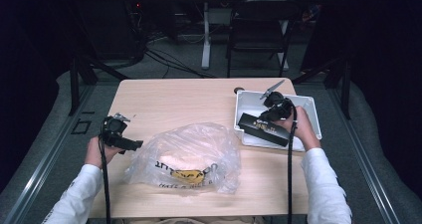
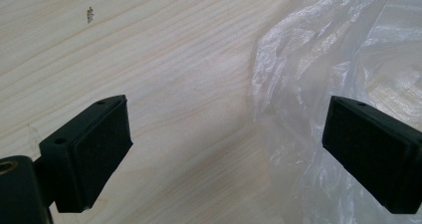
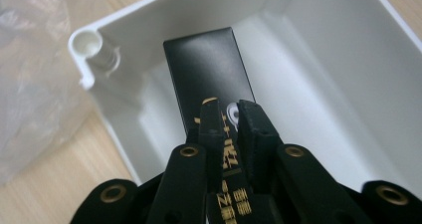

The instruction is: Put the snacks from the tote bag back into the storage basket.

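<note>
1. The left gripper (image 1: 133,145) hovers over the worktop (image 1: 164,102) just left of the plastic bag (image 1: 186,157), its jaws wide apart with nothing between them. It looks parked there, ready to steady or open the bag.
2. The clear, crinkled plastic bag lies in the middle of the worktop with a pale item and some yellow printing showing through. Its edge reaches in beside one pad (image 2: 370,154) of the left gripper without touching it.
3. The white tray (image 1: 308,104) sits at the worktop's right end, a handy place to collect items.
4. The black box (image 3: 209,69) with gold lettering lies slanted in the tray, one end toward the wall nearest the bag.
5. The right gripper (image 3: 231,117) is over the box's near end, jaws nearly together; they seem to pinch its edge, probably to place or shift it.
</note>
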### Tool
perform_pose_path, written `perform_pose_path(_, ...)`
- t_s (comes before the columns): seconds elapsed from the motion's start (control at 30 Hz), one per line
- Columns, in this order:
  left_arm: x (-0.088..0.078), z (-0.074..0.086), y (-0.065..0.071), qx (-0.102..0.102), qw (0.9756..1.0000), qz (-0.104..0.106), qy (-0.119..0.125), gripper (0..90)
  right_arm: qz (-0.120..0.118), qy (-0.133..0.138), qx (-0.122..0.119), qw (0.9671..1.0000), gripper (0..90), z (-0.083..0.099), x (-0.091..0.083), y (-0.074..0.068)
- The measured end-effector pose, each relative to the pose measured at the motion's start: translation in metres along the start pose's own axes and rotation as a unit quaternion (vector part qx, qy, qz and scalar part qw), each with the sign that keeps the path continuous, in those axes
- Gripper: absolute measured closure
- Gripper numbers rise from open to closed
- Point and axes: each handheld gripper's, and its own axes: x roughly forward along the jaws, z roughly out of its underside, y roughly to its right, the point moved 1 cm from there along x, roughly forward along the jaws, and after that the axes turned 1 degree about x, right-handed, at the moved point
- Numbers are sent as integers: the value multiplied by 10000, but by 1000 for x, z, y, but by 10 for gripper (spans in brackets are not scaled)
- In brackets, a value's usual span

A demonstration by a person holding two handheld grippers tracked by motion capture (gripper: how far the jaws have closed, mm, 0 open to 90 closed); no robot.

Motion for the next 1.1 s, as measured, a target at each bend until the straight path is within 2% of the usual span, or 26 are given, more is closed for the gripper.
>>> perform_pose_path(0.07, 0, 0, 0, -13, 10000, -5, 4, 50, 116, -16, 104, 9999, 864, -6, 7, -2)
perform_pose_path(0.13, 0, 0, -1, -13, 10000, -2, 8, 50, 193, 80, 321, 9993, 883, -11, 14, -3)
perform_pose_path(0.17, 0, 0, -1, -15, 10000, -5, 9, 51, 262, 24, 309, 9992, 892, -13, 16, -3)
perform_pose_path(0.2, 0, 0, -1, -17, 10000, -3, 5, 51, 258, 101, 416, 9987, 894, -14, 20, -2)
perform_pose_path(0.3, 0, 1, -1, -26, 10000, 7, 1, 51, 448, 20, 471, 9979, 900, -17, 29, -2)
perform_pose_path(0.47, 0, 0, -1, -2, 10000, 18, -3, 51, 565, 113, 731, 9957, 900, -19, 41, 3)
perform_pose_path(0.5, 0, 0, -1, 0, 10000, 18, -9, 51, 671, 57, 739, 9950, 900, -20, 43, 5)
perform_pose_path(0.53, 0, 0, -1, 1, 10000, 18, -15, 51, 657, 137, 804, 9945, 900, -20, 45, 5)
perform_pose_path(0.6, 0, 0, -1, 1, 10000, 20, -22, 51, 730, 79, 826, 9939, 900, -22, 50, 6)
perform_pose_path(0.63, 1, 0, -1, -1, 10000, 18, -10, 51, 657, 34, 811, 9945, 900, -22, 53, 7)
perform_pose_path(0.7, 0, 0, -1, -8, 10000, 12, -11, 51, 694, -43, 813, 9943, 900, -22, 57, 7)
perform_pose_path(0.87, 1, 1, -2, -25, 10000, 17, 5, 51, 598, -65, 899, 9941, 894, -23, 62, 7)
perform_pose_path(0.9, 1, 1, -2, -21, 10000, 14, 2, 51, 547, 94, 1026, 9932, 894, -22, 65, 5)
perform_pose_path(0.97, 1, 0, -2, -22, 10000, 18, -4, 51, 539, -146, 875, 9946, 886, -22, 63, 7)
perform_pose_path(1.0, 1, 1, -2, -25, 10000, 20, 8, 51, 521, -151, 878, 9947, 886, -22, 63, 7)
perform_pose_path(1.03, 1, 1, -2, -25, 10000, 7, 8, 51, 506, -16, 977, 9939, 886, -22, 64, 6)
perform_pose_path(1.07, 0, 1, -2, -27, 10000, 14, -1, 51, 502, -18, 972, 9940, 884, -22, 64, 6)
perform_pose_path(1.1, 1, 1, -2, -20, 10000, 17, 13, 51, 485, -140, 874, 9949, 883, -23, 62, 6)
